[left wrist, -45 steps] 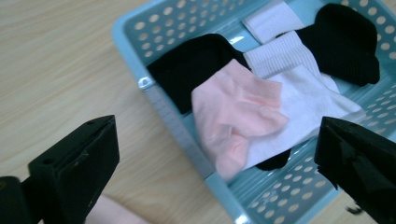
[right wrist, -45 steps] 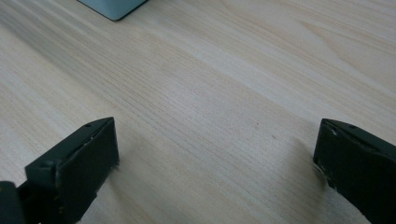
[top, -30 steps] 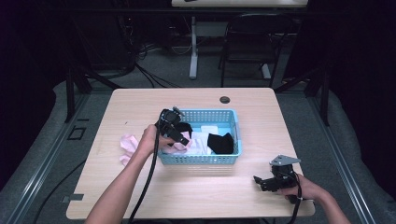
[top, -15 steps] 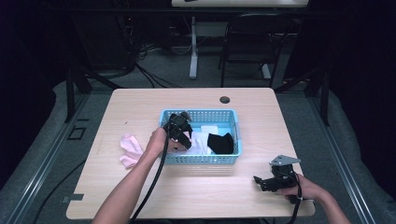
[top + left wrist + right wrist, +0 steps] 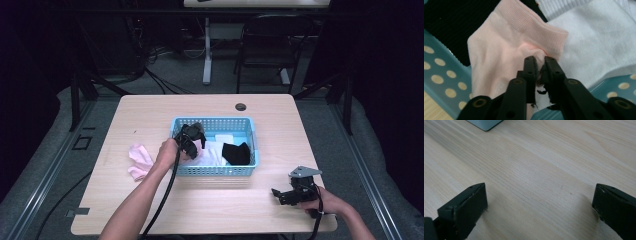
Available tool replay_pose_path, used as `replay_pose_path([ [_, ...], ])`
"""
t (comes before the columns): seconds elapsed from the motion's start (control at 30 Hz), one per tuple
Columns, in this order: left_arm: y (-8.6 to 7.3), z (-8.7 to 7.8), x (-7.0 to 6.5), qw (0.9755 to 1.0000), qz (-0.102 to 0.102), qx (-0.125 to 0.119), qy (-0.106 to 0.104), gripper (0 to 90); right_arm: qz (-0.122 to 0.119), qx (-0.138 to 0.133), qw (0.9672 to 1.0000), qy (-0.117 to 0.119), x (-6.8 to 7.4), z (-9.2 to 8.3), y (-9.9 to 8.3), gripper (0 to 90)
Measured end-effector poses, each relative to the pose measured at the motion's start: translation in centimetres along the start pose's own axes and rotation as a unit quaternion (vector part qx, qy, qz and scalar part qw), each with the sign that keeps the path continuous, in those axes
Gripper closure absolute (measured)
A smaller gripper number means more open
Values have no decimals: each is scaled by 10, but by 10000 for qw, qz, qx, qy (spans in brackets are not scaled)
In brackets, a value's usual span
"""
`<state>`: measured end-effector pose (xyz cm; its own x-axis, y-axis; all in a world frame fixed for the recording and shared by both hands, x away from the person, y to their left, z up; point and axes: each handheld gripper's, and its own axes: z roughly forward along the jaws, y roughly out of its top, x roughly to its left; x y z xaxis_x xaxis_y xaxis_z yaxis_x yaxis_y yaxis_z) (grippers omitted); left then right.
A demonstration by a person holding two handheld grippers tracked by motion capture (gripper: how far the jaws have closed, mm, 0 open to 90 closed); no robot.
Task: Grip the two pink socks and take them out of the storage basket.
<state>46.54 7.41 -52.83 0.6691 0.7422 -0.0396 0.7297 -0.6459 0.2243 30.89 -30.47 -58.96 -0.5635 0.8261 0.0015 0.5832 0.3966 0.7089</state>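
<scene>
the right gripper [image 5: 278,194] rests near the front edge of the smooth wooden table [image 5: 150,115], its flat black jaws wide apart with nothing between them. farther back, the left gripper [image 5: 539,62] has just closed, pinching a fold of the soft pink sock [image 5: 506,50] inside the blue plastic basket [image 5: 215,171] full of little holes. a fuzzy white cloth [image 5: 599,45] lies just beside it.

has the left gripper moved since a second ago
Yes. In the high view the left gripper has shifted right, from the blue basket's left rim to inside it. Its jaws have just been closing, pinching the pink sock.
</scene>
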Motion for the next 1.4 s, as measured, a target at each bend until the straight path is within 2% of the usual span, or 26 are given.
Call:
replay_pose_path([
  [0.1, -3, -3, 3, 10000, 10, -13, 19, 854, 1, 3, 10000, 0, 0, 0, 0, 0],
  [0.47, -15, -25, 15, 9988, -89, -465, -84, 862, 1, 0, 10000, 2, 0, 0, 0, 0],
  [0.6, -18, -34, 19, 9984, -58, -552, -113, 863, 1, -2, 10000, 1, 0, 0, 0, 0],
  [1.0, -22, -67, 18, 9956, 63, -929, -97, 864, 5, -4, 10000, 1, 0, 0, 0, 0],
  [1.4, -22, -94, 19, 9931, 98, -1169, -68, 864, -10, 8, 10000, -4, 0, 0, 0, 0],
])
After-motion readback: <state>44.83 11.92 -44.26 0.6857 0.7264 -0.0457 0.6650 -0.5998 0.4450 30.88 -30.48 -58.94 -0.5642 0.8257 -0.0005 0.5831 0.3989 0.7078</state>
